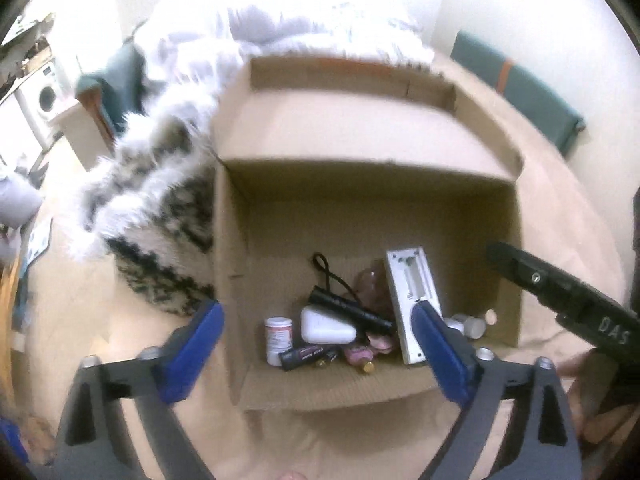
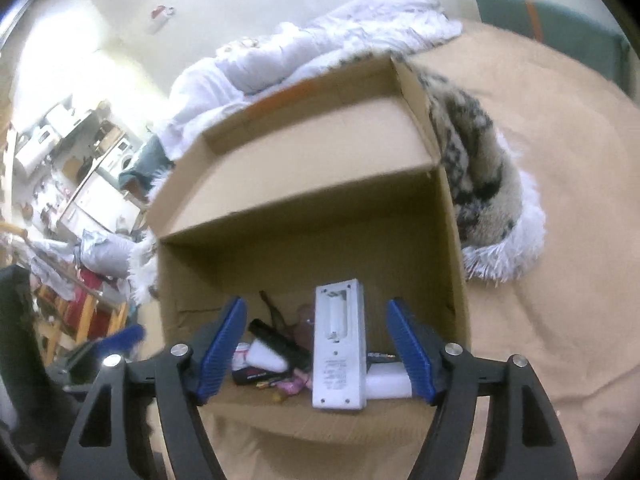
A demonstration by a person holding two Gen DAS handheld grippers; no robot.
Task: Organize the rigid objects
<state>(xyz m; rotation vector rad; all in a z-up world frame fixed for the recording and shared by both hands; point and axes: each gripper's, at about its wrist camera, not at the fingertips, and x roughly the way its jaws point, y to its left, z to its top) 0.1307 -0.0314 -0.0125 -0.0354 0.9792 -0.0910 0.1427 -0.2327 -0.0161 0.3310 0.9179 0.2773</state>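
An open cardboard box stands on a tan sheet. Inside lie a white remote face down with its battery bay bare, a black flashlight, a white pill bottle, a white wedge-shaped item, a dark tube and small white bottles. My left gripper hangs open above the box's near left part, nothing between its blue pads. My right gripper is open above the remote, clear of it. Its black body shows at the right of the left wrist view.
A shaggy black-and-white throw leans against the box's far side. A white duvet lies behind it. A teal board stands at the back right. A washing machine and cluttered shelves are far off.
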